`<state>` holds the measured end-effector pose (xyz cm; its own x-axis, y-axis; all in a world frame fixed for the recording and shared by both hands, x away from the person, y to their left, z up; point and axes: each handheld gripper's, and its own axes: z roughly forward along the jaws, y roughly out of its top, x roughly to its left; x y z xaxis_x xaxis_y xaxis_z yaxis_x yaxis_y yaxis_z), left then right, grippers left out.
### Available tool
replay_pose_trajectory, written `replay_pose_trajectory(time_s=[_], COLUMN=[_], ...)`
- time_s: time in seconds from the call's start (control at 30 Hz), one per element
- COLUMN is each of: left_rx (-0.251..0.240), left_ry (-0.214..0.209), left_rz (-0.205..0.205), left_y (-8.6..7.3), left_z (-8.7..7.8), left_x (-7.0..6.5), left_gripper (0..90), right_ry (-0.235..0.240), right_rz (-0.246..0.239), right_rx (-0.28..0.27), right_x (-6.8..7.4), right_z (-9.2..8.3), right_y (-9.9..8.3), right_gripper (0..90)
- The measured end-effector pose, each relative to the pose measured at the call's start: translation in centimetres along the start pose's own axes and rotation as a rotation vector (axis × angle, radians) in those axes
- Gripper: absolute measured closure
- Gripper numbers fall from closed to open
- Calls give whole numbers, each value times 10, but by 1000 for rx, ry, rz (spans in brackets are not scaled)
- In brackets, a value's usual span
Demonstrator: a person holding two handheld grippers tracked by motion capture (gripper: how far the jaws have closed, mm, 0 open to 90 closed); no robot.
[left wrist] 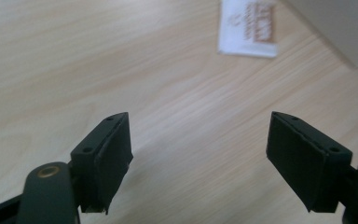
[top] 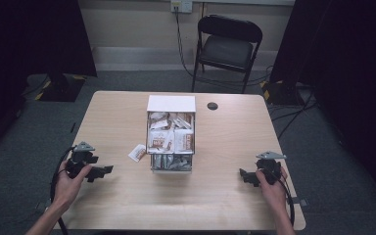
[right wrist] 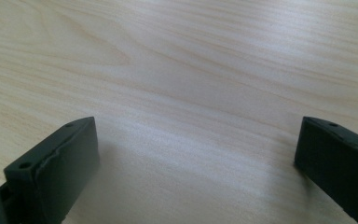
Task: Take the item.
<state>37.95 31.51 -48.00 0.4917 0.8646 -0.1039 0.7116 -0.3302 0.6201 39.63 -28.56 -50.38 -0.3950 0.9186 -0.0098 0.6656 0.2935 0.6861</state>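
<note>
Packet (top: pixel 137 152), the 1 loose sachet on the table (top: pixel 215 196), lies just left of the box (top: pixel 171 139) at the centre of the high view, close to the box's lower left corner but apart from it. In the left gripper view the same packet sits at the upper right of the frame, white with brown print, with a pale wall of the box beyond it in the top right corner. The box itself holds many similar packets in its open compartments, so the likely job is to put this stray one in with the rest, and by that reading nothing is done yet. The left gripper (top: pixel 100 172) rests low at the lower left of the high view, its jaws spread wide and empty, pointing towards the packet and near it without touching. The right gripper (top: pixel 245 176) sits at the lower right, well apart from the box, jaws also spread wide over bare wood. Reaching, gripping, lifting and placing all remain.
</note>
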Motion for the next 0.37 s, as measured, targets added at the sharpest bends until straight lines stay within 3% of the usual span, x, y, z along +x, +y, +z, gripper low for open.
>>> replay_pose_trajectory(time_s=[0.07,0.13,0.2,0.3,0.37], left_rx=[26,-2,-54,-130,-121], left_ry=[22,19,50,85,102], left_rz=[13,9,31,21,0], left_y=[-6,-11,-16,-22,-21], left_z=[7,12,17,24,25], left_x=[-1,-2,-4,-6,-7], left_gripper=[213,219,175,96,46], right_ry=[0,-1,-2,-2,-2], right_rz=[0,-1,-1,1,2], right_rx=[0,-1,-1,0,0], right_x=[0,0,0,0,0], right_z=[0,0,0,0,0], right_y=[0,0,0,0,0], right_gripper=[0,0,0,0,0])
